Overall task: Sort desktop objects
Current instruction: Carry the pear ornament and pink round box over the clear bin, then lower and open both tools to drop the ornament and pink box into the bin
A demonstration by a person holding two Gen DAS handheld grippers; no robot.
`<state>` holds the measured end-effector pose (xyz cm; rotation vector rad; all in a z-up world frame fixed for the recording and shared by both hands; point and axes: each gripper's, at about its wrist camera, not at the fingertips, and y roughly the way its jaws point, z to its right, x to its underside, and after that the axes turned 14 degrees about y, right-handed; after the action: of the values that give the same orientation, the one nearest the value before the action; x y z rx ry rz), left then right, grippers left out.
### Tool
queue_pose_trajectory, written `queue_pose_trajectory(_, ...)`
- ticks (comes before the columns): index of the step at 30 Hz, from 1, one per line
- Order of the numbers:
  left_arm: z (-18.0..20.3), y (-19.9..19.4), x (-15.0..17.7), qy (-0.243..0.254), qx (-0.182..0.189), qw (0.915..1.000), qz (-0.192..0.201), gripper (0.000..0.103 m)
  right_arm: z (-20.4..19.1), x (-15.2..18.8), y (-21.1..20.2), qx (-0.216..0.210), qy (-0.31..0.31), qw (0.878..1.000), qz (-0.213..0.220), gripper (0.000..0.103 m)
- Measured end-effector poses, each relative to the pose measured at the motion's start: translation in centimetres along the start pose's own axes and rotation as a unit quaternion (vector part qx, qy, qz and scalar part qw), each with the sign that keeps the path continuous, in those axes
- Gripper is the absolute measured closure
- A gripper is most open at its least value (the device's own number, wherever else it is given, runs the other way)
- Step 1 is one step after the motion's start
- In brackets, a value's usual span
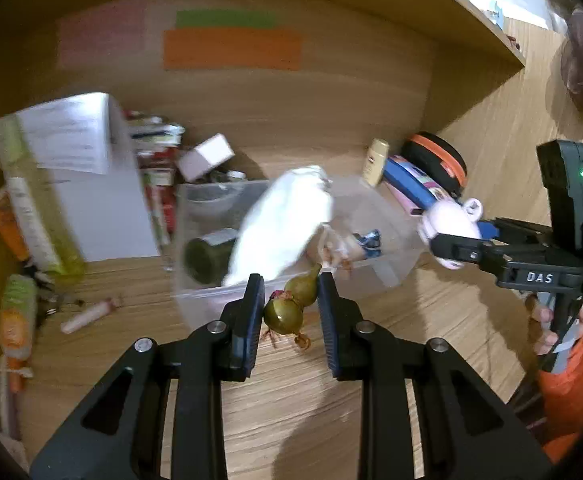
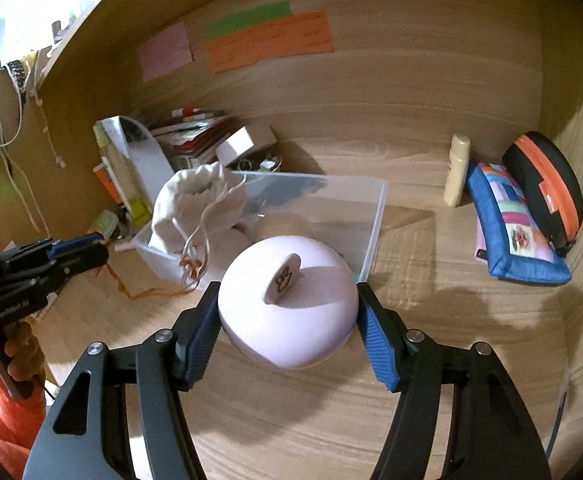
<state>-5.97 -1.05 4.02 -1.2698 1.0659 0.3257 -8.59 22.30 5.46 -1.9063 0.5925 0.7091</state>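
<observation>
Between right claw [image 2: 287, 316] pads, pale-pink dome [image 2: 287, 312]

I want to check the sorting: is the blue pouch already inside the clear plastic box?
No, the blue pouch lies on the wooden desk to the right of the clear plastic box, leaning against the black and orange case.
</observation>
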Motion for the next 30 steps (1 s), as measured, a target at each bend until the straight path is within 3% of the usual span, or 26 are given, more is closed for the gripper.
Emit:
queue_pose_trajectory(10, 2.0, 5.6, -3.3, 0.032, 0.044, 0.9973, -0.05, 0.076, 0.1, -1.1, 2.4, 0.005, -0.007, 1.0, -0.014, 0.042)
queue_pose_trajectory(17, 1.2, 8.2, -5.4, 0.034, 0.033, 0.9969, -0.064, 0.076, 0.4, -1.9, 3.7, 0.009, -0.022, 0.999, -0.024, 0.042)
queue_pose_trajectory(30, 1.0, 12.1, -4.8, 0.044, 0.021, 0.9942, -0.096, 0.076, 0.0, -2.6, 7.3, 0.025, -0.043, 0.998, -0.049, 0.042)
